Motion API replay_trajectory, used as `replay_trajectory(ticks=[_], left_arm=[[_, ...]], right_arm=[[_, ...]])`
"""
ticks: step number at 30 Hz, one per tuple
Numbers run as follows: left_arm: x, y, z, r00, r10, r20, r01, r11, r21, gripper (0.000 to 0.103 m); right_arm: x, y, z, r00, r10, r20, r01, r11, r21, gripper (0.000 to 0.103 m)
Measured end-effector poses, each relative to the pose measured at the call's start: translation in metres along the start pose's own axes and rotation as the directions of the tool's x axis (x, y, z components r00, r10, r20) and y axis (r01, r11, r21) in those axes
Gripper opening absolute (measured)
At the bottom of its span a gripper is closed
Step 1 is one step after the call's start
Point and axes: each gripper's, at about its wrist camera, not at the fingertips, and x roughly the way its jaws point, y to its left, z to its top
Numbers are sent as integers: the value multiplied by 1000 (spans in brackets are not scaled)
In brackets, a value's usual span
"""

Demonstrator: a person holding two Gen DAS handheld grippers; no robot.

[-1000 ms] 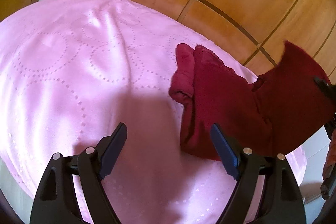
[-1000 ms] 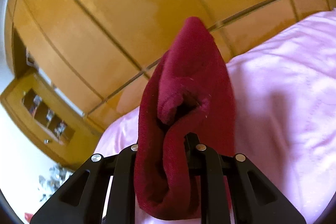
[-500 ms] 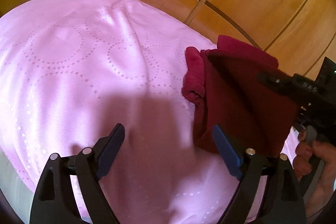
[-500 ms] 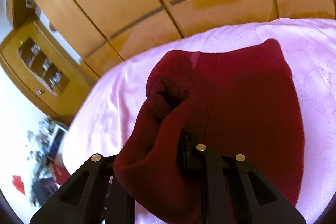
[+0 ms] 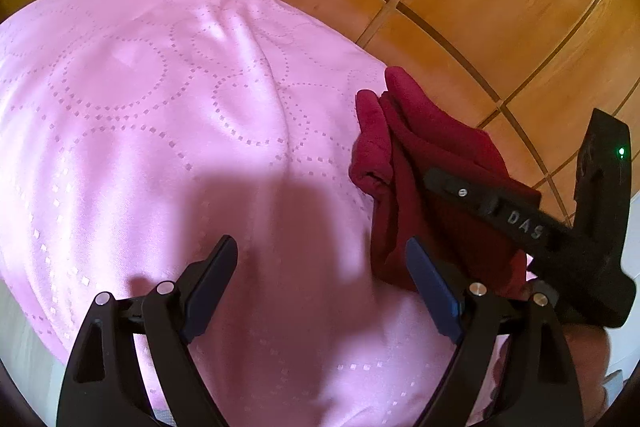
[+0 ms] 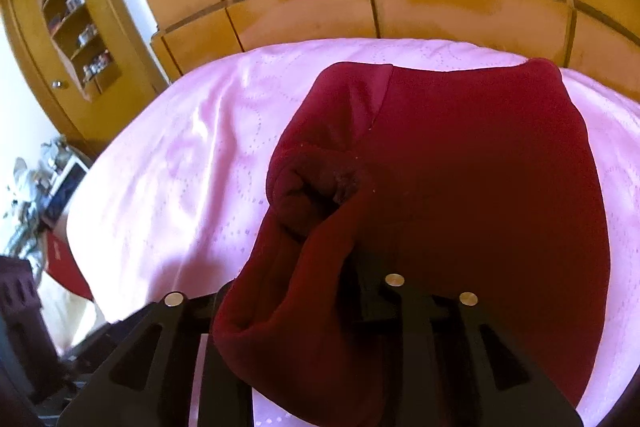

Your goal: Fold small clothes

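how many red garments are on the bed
1: the red garment lies folded over on the pink bedspread by its wardrobe-side edge, one end bunched in the right tongs. Others may be hidden.

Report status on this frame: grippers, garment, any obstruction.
Left hand-held gripper open, empty, over the pink bedspread. Right hand-held gripper jaws just been opening, dark red garment between them, draped onto its folded body. Nothing in the way.
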Motion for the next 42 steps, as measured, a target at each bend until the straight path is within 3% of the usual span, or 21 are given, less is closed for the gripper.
replay_trajectory(ticks=[1,3,6,9,11,14,16,19,22,24,25,31,34,38,42], left_arm=[[-1,0,0,1000,1,0,-1,1000,0,86],[-2,1,0,1000,3,0,-3,1000,-3,86],[-5,1,1,1000,4,9,-4,1000,-11,86],[-11,-3,5,999,-2,34,3,1000,-9,86],[-17,-12,9,998,-19,63,18,1000,17,84],[-27,-37,16,990,-105,92,96,991,91,83],[-30,-58,20,984,-143,107,126,980,153,83],[-15,-91,29,986,-143,82,119,963,243,80],[14,-105,34,993,-113,16,105,957,269,57],[35,-103,36,997,-66,-47,76,965,252,16],[44,-97,37,995,-63,-80,79,971,225,12],[24,-74,32,980,-174,-97,184,977,108,7],[17,-66,20,983,-151,-108,163,981,108,7],[37,-56,7,986,-108,-129,122,987,106,7],[51,-59,1,992,-75,-105,91,982,166,7]], right_arm=[[-1,0,-1,1000,10,6,-10,1000,-8,37],[-5,-2,-2,998,68,11,-68,998,-4,64],[-21,-3,-2,988,149,39,-149,989,10,66],[-52,-14,-5,975,165,147,-175,983,55,67],[-74,-31,-10,969,129,213,-152,984,97,72],[-103,-73,-21,964,-56,261,2,979,204,75],[-110,-96,-26,963,-138,232,75,962,261,75],[-113,-129,-37,963,-192,188,119,932,342,75],[-106,-141,-42,970,-194,146,130,923,362,75],[-99,-140,-43,970,-209,120,159,929,334,75],[-96,-138,-43,971,-210,114,164,933,320,75],[-84,-130,-41,974,-208,91,182,954,237,75],[-84,-124,-44,979,-189,81,170,964,204,75],[-69,-118,-51,980,-197,27,190,969,157,80],[-51,-116,-61,978,-207,-3,206,970,126,84]])
